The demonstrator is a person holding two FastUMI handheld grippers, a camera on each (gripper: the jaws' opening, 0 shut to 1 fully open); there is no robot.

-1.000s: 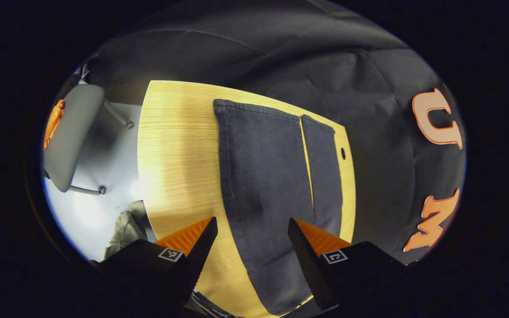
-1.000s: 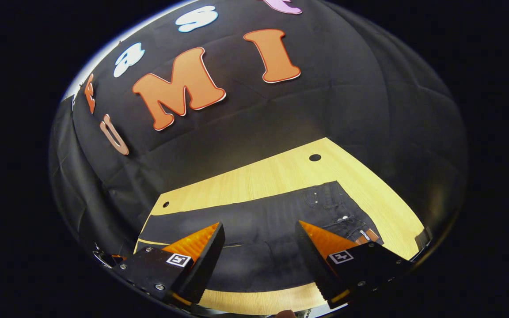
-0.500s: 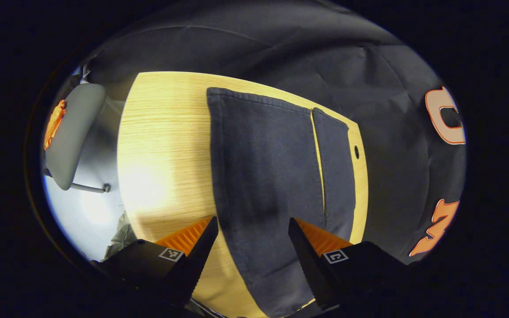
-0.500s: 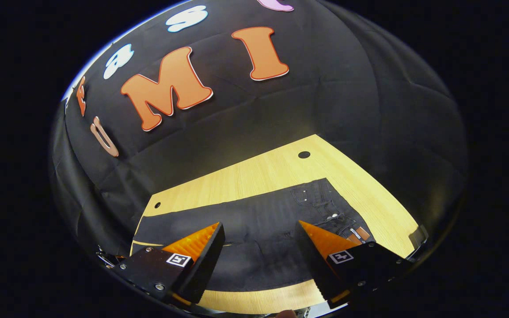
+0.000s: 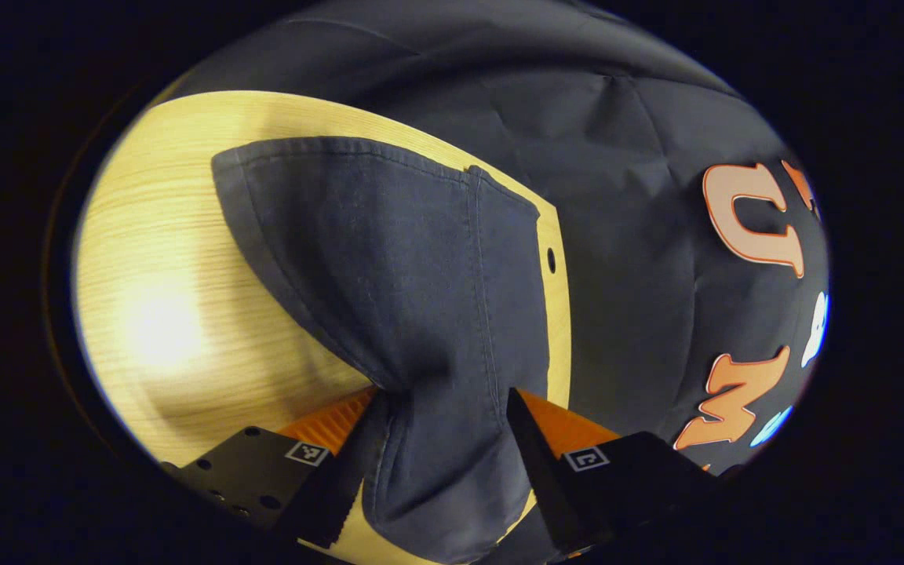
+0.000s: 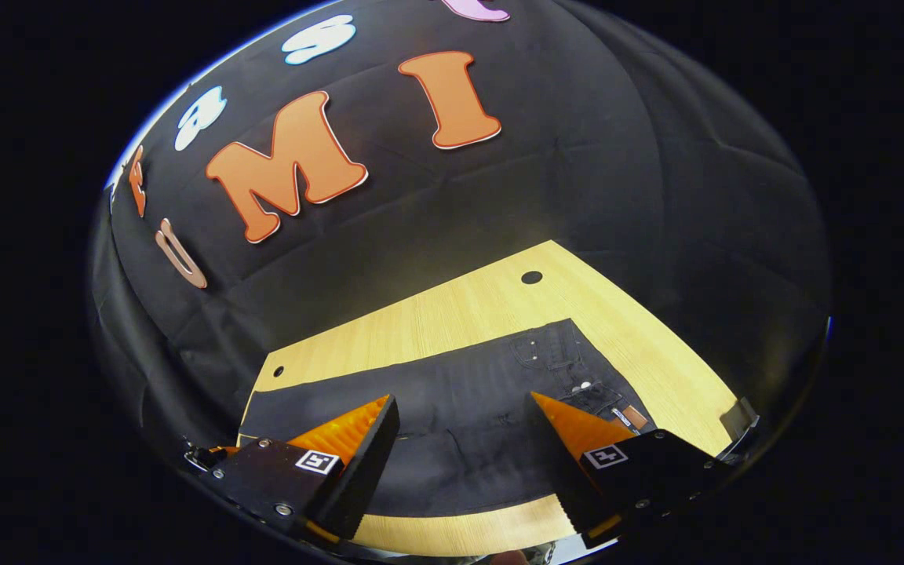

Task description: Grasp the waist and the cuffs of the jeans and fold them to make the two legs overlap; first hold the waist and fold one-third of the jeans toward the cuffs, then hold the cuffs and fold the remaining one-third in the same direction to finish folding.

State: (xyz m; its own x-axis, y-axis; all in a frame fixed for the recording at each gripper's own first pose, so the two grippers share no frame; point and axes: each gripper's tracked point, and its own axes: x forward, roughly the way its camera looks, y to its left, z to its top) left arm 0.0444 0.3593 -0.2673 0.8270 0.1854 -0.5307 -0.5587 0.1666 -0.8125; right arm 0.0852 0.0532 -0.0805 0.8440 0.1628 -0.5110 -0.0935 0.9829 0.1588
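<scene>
Left gripper view, left to right:
- Pale wooden worktop (image 5: pixel 169 314), grain running across, with a bright glare patch at its left side.
- Dark blue denim jeans (image 5: pixel 389 267), legs end: two legs lie side by side on the worktop, hemmed cuffs at the far end, a seam-like line between the wider left leg and the narrower right one. Near the fingers the cloth narrows and bunches into a rounded fold.
- Left gripper (image 5: pixel 440 439): its two fingers stand apart with the bunched denim lying in the gap between them. The cloth touches the inner edge of each finger; whether they are pressing it cannot be told.
- Small round hole (image 5: pixel 551 260) in the worktop, just beside the right leg's edge.

Right gripper view, left to right:
- Small round hole (image 6: pixel 278 371) at the worktop's far left corner.
- Right gripper (image 6: pixel 460 455): fingers spread wide, released, nothing between them; it hangs above the jeans, which pass beneath the gap.
- Jeans, waist end (image 6: pixel 570 369): spread flat across the worktop, pocket stitching, a metal button and a brown patch to the right of the right finger.
- Second round hole (image 6: pixel 531 277) on bare worktop beyond the waist.
</scene>
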